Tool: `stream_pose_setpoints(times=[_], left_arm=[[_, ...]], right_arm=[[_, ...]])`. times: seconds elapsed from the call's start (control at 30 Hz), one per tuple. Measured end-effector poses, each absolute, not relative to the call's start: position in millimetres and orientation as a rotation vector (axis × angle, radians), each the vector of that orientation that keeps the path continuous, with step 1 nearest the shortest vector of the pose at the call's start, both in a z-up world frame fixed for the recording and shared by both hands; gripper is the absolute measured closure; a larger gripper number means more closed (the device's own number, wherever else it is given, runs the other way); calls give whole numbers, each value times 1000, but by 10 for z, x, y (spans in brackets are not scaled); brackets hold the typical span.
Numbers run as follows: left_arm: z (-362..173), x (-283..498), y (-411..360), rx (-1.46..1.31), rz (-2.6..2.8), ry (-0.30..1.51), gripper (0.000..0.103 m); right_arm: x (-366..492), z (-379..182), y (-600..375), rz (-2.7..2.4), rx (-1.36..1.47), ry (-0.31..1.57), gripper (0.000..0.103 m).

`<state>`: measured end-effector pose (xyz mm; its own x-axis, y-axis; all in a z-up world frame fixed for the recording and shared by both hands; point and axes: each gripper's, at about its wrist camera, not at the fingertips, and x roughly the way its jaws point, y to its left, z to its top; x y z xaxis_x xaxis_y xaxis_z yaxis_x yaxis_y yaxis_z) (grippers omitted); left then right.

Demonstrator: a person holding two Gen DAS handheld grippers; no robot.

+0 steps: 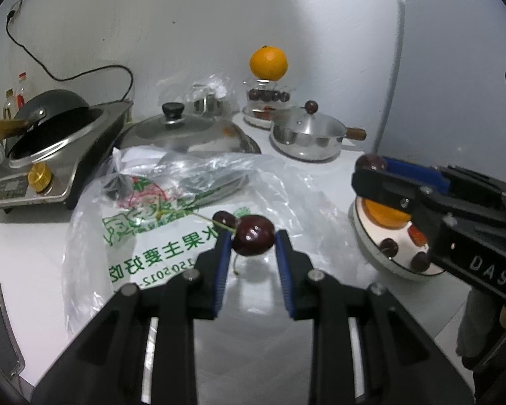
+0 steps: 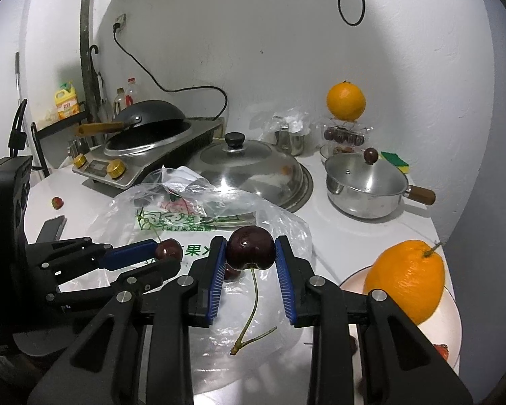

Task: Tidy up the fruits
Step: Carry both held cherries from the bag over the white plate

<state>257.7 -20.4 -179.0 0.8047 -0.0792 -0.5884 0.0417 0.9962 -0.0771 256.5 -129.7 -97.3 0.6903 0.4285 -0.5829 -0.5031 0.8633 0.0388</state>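
My left gripper (image 1: 253, 241) is shut on a dark red cherry (image 1: 253, 235), held above a clear printed plastic bag (image 1: 172, 222); a second cherry (image 1: 223, 217) lies just behind on the bag. My right gripper (image 2: 250, 251) is shut on another dark cherry (image 2: 250, 248) whose long stem hangs down. In the right wrist view the left gripper (image 2: 167, 253) shows with its cherry (image 2: 168, 249). A white plate (image 1: 371, 236) at the right holds an orange (image 2: 406, 280) and a few cherries; the right gripper (image 1: 371, 168) hovers over it.
A wok on an induction cooker (image 2: 145, 148) stands back left. A steel lid (image 2: 249, 165) and a lidded saucepan (image 2: 367, 182) sit behind the bag. An orange (image 2: 345, 99) tops a clear box of cherries. A strawberry (image 2: 57, 201) and a phone (image 2: 52, 227) lie left.
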Motion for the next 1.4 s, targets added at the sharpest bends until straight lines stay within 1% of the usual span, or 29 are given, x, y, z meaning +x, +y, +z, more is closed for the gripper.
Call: stream_pose_setpoints(times=[0.7, 1.4], left_arm=[[-1682, 2528, -708, -11, -127, 619, 75], [-1717, 2562, -1213, 33, -199, 633, 75]], right_arm=[[2392, -922, -1914, 428, -92, 605, 72], [2279, -987, -2573, 325, -56, 613, 72]])
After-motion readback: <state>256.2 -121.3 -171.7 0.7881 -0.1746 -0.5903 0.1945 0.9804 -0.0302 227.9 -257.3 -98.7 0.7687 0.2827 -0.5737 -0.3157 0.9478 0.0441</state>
